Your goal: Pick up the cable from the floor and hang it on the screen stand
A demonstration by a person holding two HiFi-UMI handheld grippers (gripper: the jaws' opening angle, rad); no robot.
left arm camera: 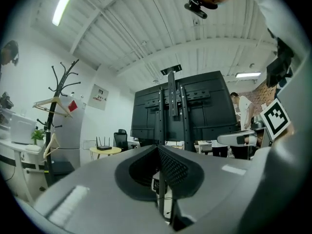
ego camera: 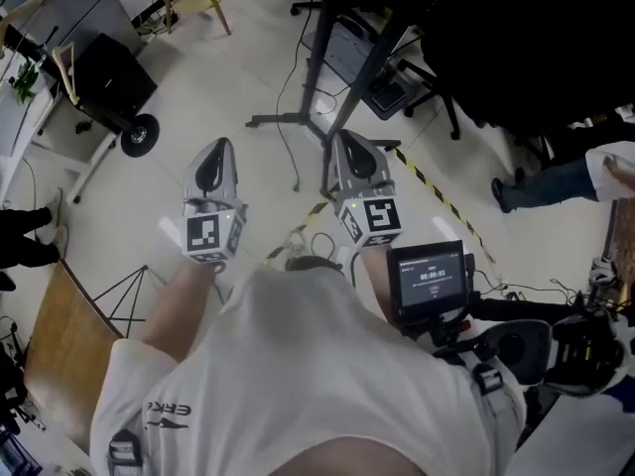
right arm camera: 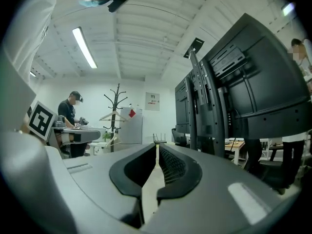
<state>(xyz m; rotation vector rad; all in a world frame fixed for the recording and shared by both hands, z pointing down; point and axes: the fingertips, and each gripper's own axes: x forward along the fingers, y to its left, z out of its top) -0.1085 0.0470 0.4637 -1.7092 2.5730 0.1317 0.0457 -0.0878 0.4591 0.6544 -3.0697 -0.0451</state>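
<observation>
A thin dark cable (ego camera: 286, 142) lies on the pale floor and runs down from the screen stand's foot (ego camera: 288, 119). The big black screen (ego camera: 496, 38) fills the upper right of the head view; its back and upright post (left arm camera: 170, 106) stand straight ahead in the left gripper view and at the right, screen (right arm camera: 234, 96), in the right gripper view. My left gripper (ego camera: 220, 145) (left arm camera: 158, 147) is held level above the floor, left of the cable, shut and empty. My right gripper (ego camera: 342, 137) (right arm camera: 157, 145) is level beside it, right of the cable, also shut with nothing between its jaws.
Yellow-black tape (ego camera: 437, 194) crosses the floor to the right. A black wheeled case (ego camera: 111, 77) stands at the far left, a coat rack (left arm camera: 58, 96) and round table (left arm camera: 104, 150) beyond. One person (ego camera: 556, 181) is at the right, another person (right arm camera: 70, 116) at a desk.
</observation>
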